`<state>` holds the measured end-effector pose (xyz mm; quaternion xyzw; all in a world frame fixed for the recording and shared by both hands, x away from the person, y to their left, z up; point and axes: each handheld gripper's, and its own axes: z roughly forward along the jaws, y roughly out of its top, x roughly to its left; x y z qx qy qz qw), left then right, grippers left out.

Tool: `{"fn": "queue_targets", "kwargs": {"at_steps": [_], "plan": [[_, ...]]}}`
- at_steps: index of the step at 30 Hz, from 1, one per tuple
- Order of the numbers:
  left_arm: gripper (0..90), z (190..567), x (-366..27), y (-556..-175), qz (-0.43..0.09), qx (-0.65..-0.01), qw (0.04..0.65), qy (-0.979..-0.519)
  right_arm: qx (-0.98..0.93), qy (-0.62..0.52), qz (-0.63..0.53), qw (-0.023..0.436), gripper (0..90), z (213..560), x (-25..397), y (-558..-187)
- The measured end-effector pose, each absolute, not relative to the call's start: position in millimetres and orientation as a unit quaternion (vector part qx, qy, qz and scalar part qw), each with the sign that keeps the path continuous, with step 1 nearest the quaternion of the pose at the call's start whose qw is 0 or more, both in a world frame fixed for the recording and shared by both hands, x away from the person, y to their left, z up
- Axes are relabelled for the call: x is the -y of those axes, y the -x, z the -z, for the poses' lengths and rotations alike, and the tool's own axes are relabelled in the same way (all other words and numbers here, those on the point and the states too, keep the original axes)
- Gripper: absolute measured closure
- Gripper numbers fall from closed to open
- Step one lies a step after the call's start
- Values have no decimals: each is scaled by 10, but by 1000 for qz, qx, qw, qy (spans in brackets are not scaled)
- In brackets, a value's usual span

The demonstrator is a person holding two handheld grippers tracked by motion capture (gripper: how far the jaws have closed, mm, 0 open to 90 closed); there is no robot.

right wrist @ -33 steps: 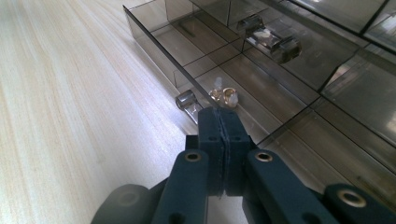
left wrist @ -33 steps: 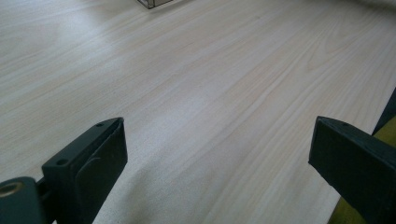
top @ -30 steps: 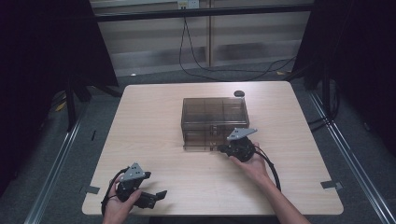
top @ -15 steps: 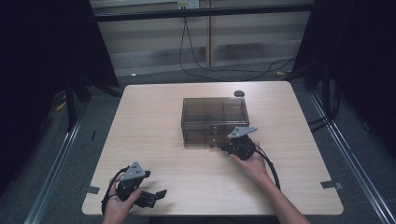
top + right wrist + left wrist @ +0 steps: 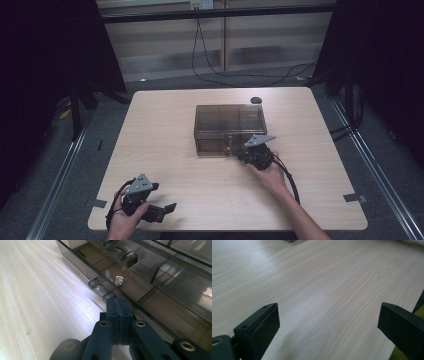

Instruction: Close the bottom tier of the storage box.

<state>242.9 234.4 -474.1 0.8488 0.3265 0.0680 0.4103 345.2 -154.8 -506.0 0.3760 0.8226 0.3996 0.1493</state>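
The smoky clear drawer box sits mid-table. The right gripper has its fingers pressed together, tips just at the lower drawer's clear handle. The left gripper, fingers wide apart, rests well away near the table's front-left corner.

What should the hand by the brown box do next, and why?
Probably open its jaws a little and close them on the lower drawer's handle. The right hand-held gripper has its jaws shut, tips right at that clear handle on the box, gripping nothing, and the drawer looks closed. The left hand-held gripper waits open.
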Motion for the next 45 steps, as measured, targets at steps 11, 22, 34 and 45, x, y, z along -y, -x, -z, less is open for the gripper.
{"fn": "queue_targets", "kwargs": {"at_steps": [11, 22, 34, 45], "plan": [[39, 4735, -2318, -2425, -67, -324, 412, -849, -814, -402, -393, 149, 890, 5115, 1601, -3519], [43, 4733, -2334, -2430, -65, -323, 413, -849, -815, -410, -378, 154, 894, 5082, 1551, -3622], [40, 4723, -2342, -2435, -68, -327, 414, -847, -813, -405, -392, 147, 847, 5059, 1547, -3566], [40, 4726, -2332, -2450, -69, -326, 415, -847, -813, -386, -413, 141, 688, 4946, 1595, -3431]]}}
